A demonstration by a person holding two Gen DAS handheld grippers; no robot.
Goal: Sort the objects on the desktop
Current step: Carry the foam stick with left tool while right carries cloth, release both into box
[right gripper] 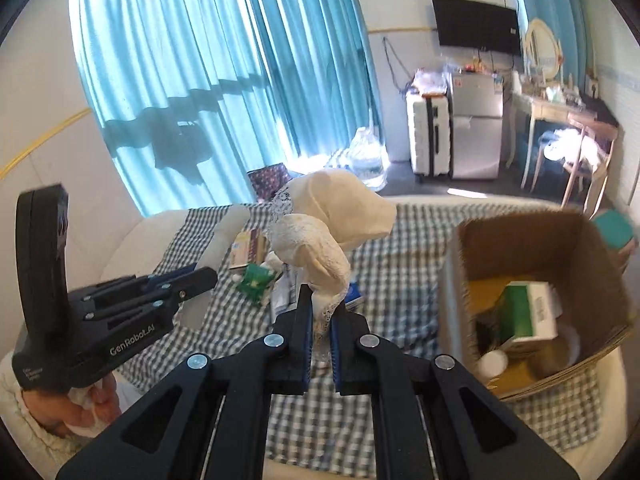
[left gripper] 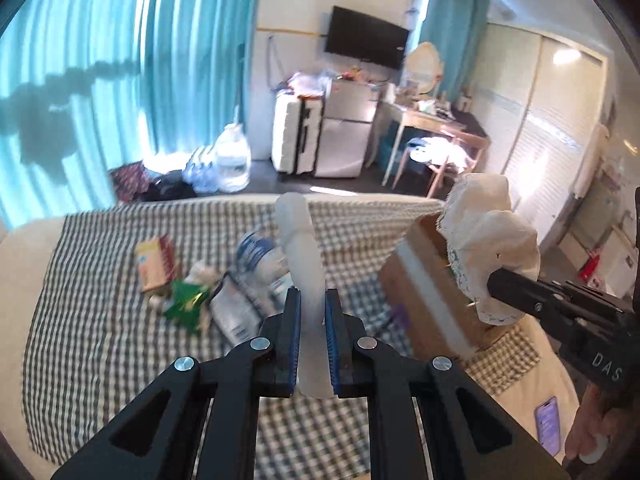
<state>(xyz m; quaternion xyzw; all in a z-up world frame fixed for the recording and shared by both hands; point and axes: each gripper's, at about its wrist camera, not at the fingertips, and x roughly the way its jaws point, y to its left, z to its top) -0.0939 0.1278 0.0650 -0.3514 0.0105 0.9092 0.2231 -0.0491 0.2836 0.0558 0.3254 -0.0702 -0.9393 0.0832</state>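
My left gripper [left gripper: 313, 300] is shut on a pale, translucent, tube-like object [left gripper: 300, 240] that sticks up past the blue pads. It hangs above the checked cloth [left gripper: 100, 280]. My right gripper [right gripper: 320, 300] is shut on a crumpled cream lace cloth [right gripper: 340, 216], held in the air left of an open cardboard box [right gripper: 600, 256]. The left wrist view shows the right gripper [left gripper: 494, 284] with the lace cloth [left gripper: 488, 240] in front of the box [left gripper: 424, 280]. In the right wrist view the left gripper [right gripper: 210, 276] is at the left, with the pale object [right gripper: 230, 220] blurred.
On the checked cloth lie a yellow and red carton [left gripper: 154, 264], a green packet [left gripper: 186, 300], a blue and white package [left gripper: 260, 256] and papers. The box holds a green and white carton [right gripper: 528, 312] and a white lid [right gripper: 494, 362]. A phone [left gripper: 548, 428] lies near the right edge.
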